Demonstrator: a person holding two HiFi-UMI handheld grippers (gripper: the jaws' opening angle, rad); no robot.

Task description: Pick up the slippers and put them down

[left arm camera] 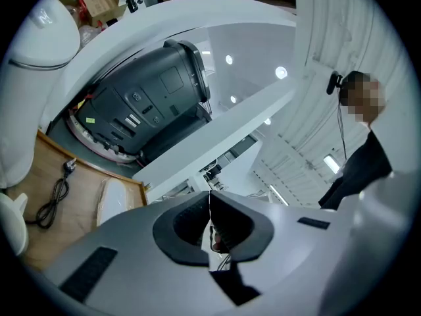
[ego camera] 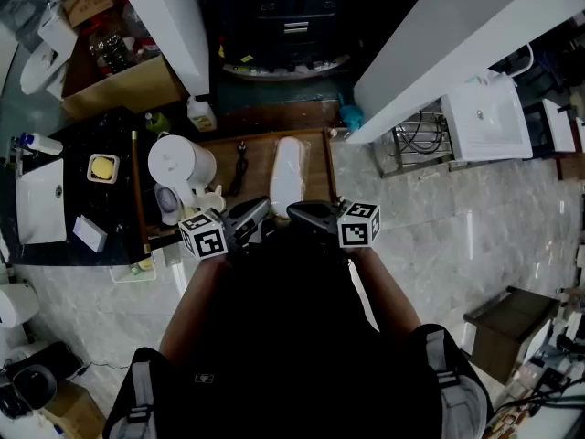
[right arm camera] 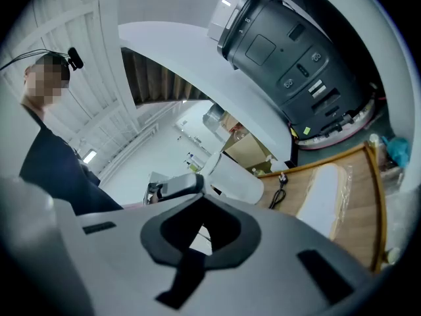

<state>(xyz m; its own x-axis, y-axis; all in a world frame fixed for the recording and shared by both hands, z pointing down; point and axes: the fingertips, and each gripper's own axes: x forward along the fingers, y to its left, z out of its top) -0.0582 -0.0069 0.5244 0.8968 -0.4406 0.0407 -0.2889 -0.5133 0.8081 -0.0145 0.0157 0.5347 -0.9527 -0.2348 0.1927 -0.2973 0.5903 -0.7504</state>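
One white slipper (ego camera: 288, 174) in clear wrap lies on a wooden board (ego camera: 258, 149), just beyond both grippers. It also shows as the slipper (left arm camera: 112, 201) at the lower left of the left gripper view and the slipper (right arm camera: 322, 195) at the right of the right gripper view. My left gripper (ego camera: 253, 216) is shut with nothing in it, its jaws meeting at the tip (left arm camera: 210, 196). My right gripper (ego camera: 309, 212) is also shut and holds nothing (right arm camera: 201, 201). Both hang side by side at the board's near edge, apart from the slipper.
A black cable (ego camera: 239, 166) lies on the board left of the slipper. A white kettle (ego camera: 179, 164) stands at the board's left edge. A large dark machine (left arm camera: 148, 104) sits beyond the board under white beams. A person in dark clothes (left arm camera: 363, 166) stands nearby.
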